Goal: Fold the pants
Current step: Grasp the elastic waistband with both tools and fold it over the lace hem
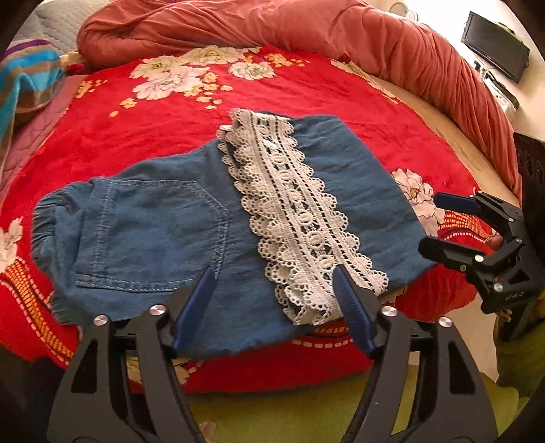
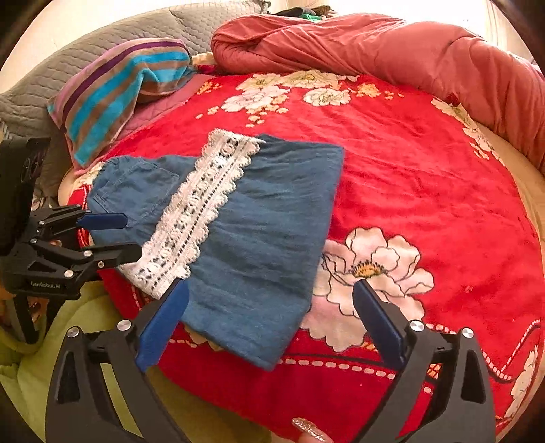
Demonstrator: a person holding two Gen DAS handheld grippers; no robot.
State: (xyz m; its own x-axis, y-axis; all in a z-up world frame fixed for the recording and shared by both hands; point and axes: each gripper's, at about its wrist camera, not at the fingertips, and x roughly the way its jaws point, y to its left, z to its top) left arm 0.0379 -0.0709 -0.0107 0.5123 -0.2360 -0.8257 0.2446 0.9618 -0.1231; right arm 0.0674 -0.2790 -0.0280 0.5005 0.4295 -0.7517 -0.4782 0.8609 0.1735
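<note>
Left gripper (image 1: 274,281): jaws stand wide apart, blue pads clear of the cloth, nothing held. It hangs over the near edge of the pants (image 1: 190,218), one pad above the denim by the back pocket (image 1: 153,231), the other above the near end of the lace band (image 1: 289,211). No earlier frame to compare.

Right gripper (image 2: 270,294): jaws spread very wide, empty. Left pad sits over the near end of the lace, right pad over a white flower print on the bedspread (image 2: 408,177), with the near right corner of the pants between them, untouched.

Writing: the side of the left gripper, seen from the right wrist view, reads "GenRobot.AI". The same marking on the right gripper in the left wrist view is too blurred to read.

Pants: one pair, blue denim shorts, lying folded and flat on the near part of the bed, pocket and gathered waistband to the left, one white lace band running near-to-far across the middle.

Surface: red plush bedspread with white flowers and a dashed border. One rolled salmon-pink duvet (image 1: 272,27) along the far and right edges. One striped pillow (image 2: 115,95) far left, against a grey quilted headboard (image 2: 102,44). One dark screen (image 1: 494,46) on the far right wall. Yellow-green cloth below the near bed edge. A glittered fingernail (image 2: 308,431) shows at the bottom of the right wrist view.
</note>
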